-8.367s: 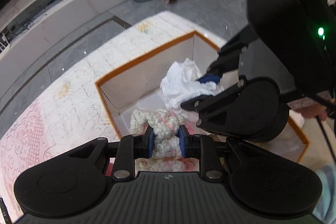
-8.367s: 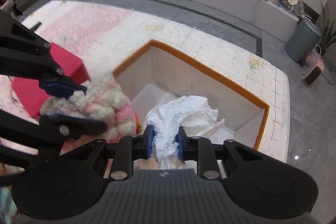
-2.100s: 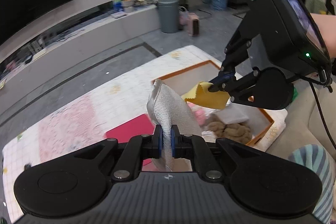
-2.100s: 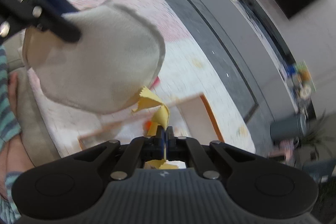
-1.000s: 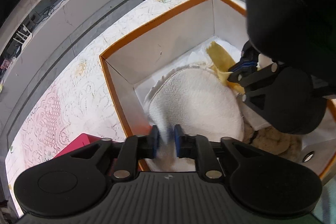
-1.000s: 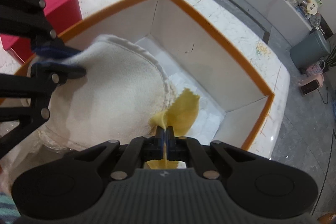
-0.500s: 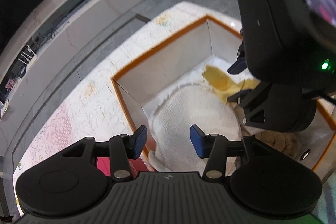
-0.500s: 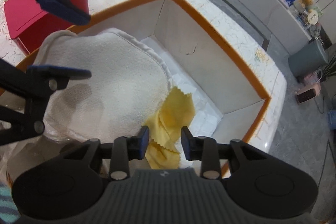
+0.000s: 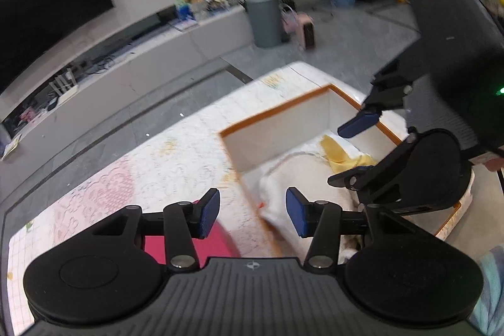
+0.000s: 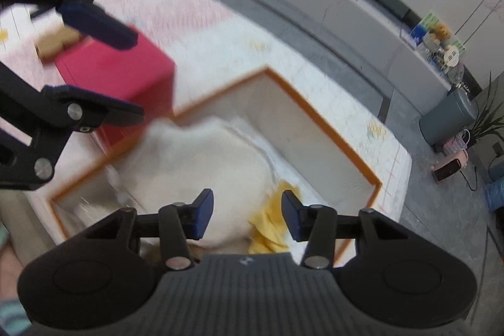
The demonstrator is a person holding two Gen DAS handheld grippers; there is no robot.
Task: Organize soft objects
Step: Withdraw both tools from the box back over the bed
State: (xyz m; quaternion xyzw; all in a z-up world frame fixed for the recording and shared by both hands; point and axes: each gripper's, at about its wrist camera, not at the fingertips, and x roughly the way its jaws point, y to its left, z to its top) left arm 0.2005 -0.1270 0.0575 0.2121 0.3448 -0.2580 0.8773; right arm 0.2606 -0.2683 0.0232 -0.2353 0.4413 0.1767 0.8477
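Note:
A white box with an orange rim (image 9: 277, 112) (image 10: 321, 118) stands on the patterned table. Inside lie a round cream fleece pad (image 9: 302, 169) (image 10: 201, 169) and a yellow cloth (image 9: 337, 150) (image 10: 271, 225) beside it. My left gripper (image 9: 252, 211) is open and empty, raised above the box's near left corner. My right gripper (image 10: 245, 211) is open and empty, raised over the pad and yellow cloth. Each gripper shows in the other's view, the right one (image 9: 362, 147) and the left one (image 10: 97, 62).
A red box (image 10: 116, 71) (image 9: 189, 244) stands on the table left of the white box. A tan knitted object (image 10: 56, 43) lies beyond it. A low media bench (image 9: 126, 59), a grey bin (image 9: 264, 21) and a small heater (image 9: 307, 33) stand across the floor.
Both grippers have let go: the pad and the yellow cloth now lie in the box. Both grippers have risen and pulled back from the box, jaws wide.

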